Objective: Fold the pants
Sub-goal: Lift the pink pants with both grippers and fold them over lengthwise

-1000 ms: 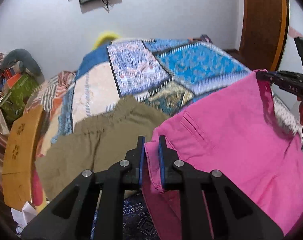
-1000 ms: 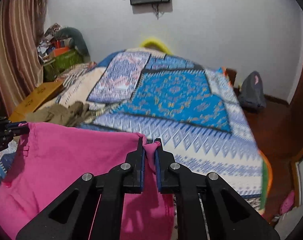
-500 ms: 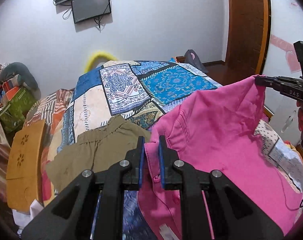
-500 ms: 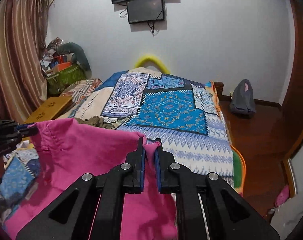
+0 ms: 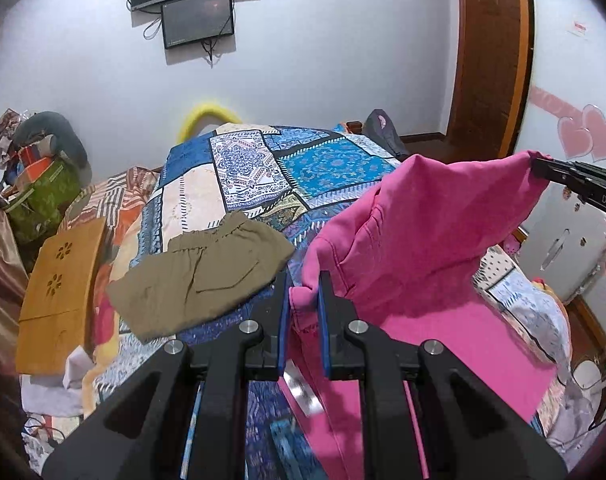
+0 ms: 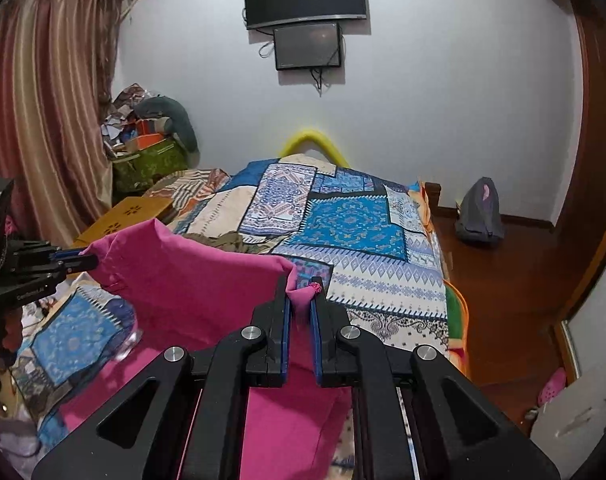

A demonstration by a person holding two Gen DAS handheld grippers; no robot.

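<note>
Pants (image 5: 431, 240), bright pink, hang lifted between my two tongs above the near end of the bed (image 5: 331, 164), with their lower part draped down onto the patchwork cover. My left tongs (image 5: 304, 300) are clamped narrow on a bunched corner of the cloth; in the left view my right tongs (image 5: 543, 168) show at about 2 o'clock, pinching the other corner, and the fabric sags in a loose arc between the two. From the right wrist view my right tongs (image 6: 300, 298) grip a small pink tuft, and my left tongs (image 6: 83, 260) sit out at 9 o'clock, closed on the far corner of the pants (image 6: 191, 280). I judge this as the spread-and-lay step: the garment is raised by one edge but not yet flat or folded. A separate olive pair (image 5: 199, 272) lies on the bed at 10 o'clock from my left tongs, just beside the pink cloth. Next, I think, I need to draw the two corners apart until the slack goes, then lower the edge evenly so it lands smooth and clear of the olive pair.
</note>
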